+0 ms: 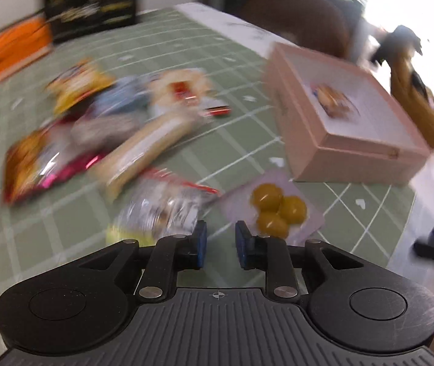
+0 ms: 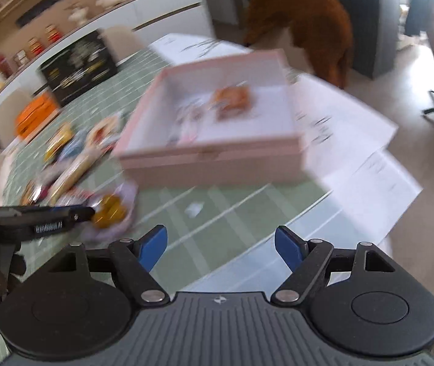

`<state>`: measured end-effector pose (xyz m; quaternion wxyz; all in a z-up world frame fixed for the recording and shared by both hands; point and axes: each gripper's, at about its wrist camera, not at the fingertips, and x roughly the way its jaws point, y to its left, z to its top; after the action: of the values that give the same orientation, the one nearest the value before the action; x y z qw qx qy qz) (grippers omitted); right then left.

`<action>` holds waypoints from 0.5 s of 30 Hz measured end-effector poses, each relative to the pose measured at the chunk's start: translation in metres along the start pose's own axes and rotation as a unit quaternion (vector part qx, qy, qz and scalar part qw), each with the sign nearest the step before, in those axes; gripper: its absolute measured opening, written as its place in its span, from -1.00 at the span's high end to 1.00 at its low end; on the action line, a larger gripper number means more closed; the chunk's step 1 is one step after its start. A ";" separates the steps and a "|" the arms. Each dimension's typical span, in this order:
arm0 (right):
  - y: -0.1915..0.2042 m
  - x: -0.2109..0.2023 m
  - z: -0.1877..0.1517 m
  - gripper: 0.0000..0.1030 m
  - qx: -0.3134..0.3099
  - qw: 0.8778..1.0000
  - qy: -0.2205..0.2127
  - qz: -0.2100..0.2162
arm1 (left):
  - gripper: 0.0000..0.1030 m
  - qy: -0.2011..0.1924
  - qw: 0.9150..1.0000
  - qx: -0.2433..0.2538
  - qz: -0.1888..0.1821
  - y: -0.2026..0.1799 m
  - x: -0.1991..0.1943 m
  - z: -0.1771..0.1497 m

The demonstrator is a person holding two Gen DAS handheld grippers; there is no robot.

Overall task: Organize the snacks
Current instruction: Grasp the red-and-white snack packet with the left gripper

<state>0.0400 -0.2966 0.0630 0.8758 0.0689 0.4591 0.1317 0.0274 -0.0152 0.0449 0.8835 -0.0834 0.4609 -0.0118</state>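
Note:
A pink open box (image 1: pixel 339 128) stands on the green checked tablecloth (image 1: pixel 241 140), with one wrapped snack (image 1: pixel 333 100) inside. Just ahead and right of my left gripper (image 1: pixel 220 228) lies a pale packet of three golden balls (image 1: pixel 278 210). The left jaws stand narrowly apart with only cloth showing between them. A blurred heap of snack packets (image 1: pixel 119 128) spreads to the left. In the right wrist view my right gripper (image 2: pixel 221 238) is wide open and empty over the cloth, short of the pink box (image 2: pixel 217 152). The left gripper (image 2: pixel 90 212) reaches the golden balls (image 2: pixel 110 210).
A black printed box (image 1: pixel 92 3) and an orange box (image 1: pixel 15 48) stand at the table's far end. White papers (image 2: pixel 354 140) lie to the right of the pink box. A brown chair (image 2: pixel 302 24) stands beyond the table. Both views are motion-blurred.

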 end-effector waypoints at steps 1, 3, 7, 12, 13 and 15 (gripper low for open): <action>0.006 0.001 -0.007 -0.52 -0.008 1.000 0.005 0.007 | 0.50 -0.004 1.000 -0.013 0.007 0.006 -0.008 -0.003; 0.018 0.004 -0.016 -0.52 -0.015 1.000 0.014 0.013 | 0.50 -0.008 0.999 -0.027 0.021 0.018 -0.022 -0.008; 0.041 0.005 -0.018 -0.52 -0.020 0.999 0.020 0.024 | 0.50 -0.022 0.999 -0.019 0.021 0.030 -0.028 0.003; 0.073 0.024 0.005 -0.53 -0.026 1.000 0.015 0.003 | 0.50 -0.052 0.998 -0.019 0.007 0.040 -0.015 0.021; 0.082 0.032 0.010 -0.53 -0.033 0.999 0.018 0.000 | 0.49 -0.049 0.999 -0.010 0.000 0.041 -0.009 0.024; 0.104 0.052 0.020 -0.53 -0.061 0.998 0.024 -0.007 | 0.49 -0.045 0.999 0.004 -0.008 0.044 0.001 0.027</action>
<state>0.0675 -0.1820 0.0589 0.8679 0.0091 0.4720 0.1545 0.0471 0.0317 0.0525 0.9035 -0.0839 0.4199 -0.0165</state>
